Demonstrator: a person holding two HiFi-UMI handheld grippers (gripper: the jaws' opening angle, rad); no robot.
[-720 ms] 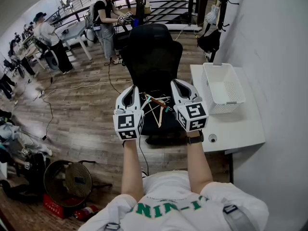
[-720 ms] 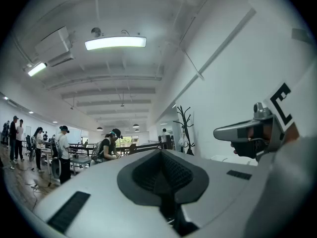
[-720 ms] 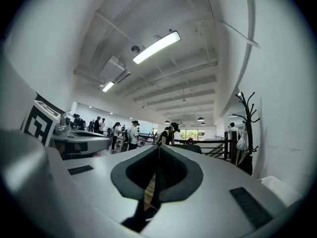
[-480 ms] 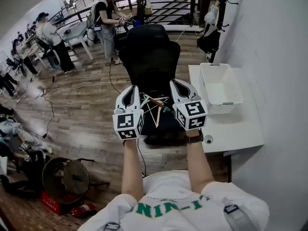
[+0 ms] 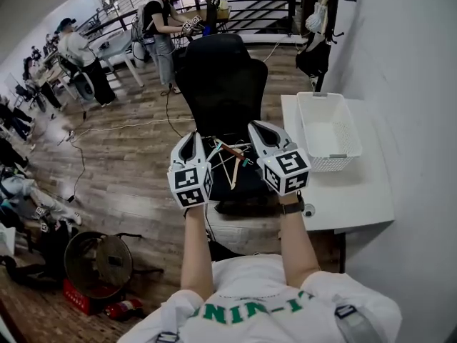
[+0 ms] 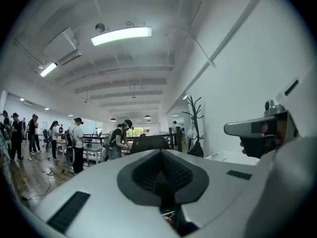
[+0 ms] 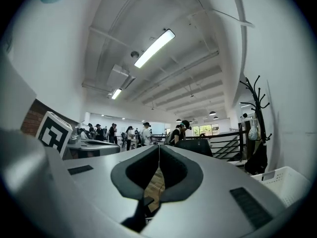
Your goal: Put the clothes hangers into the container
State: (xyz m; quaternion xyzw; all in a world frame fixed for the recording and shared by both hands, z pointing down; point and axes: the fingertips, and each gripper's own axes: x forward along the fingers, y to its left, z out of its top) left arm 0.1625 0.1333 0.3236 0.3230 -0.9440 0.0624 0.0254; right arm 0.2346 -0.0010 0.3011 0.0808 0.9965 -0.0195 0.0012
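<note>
Several clothes hangers (image 5: 230,160), wooden and wire, lie in a tangle on the seat of a black office chair (image 5: 223,70). My left gripper (image 5: 191,136) and right gripper (image 5: 258,126) hover side by side above the seat, one on each side of the pile, and touch nothing. Both point forward and slightly up. In the left gripper view the left gripper (image 6: 159,151) has its jaws together and empty. In the right gripper view the right gripper (image 7: 159,148) is likewise shut and empty. The white mesh container (image 5: 335,160) stands empty on the white table (image 5: 350,191) to my right.
A coat rack (image 5: 318,20) with a dark bag stands behind the table by the white wall. Several people work at tables at the far left. Cables cross the wooden floor, and a round basket (image 5: 100,266) and bags lie at the lower left.
Almost nothing has changed. The head camera has shifted a little; both grippers stay shut above the chair seat.
</note>
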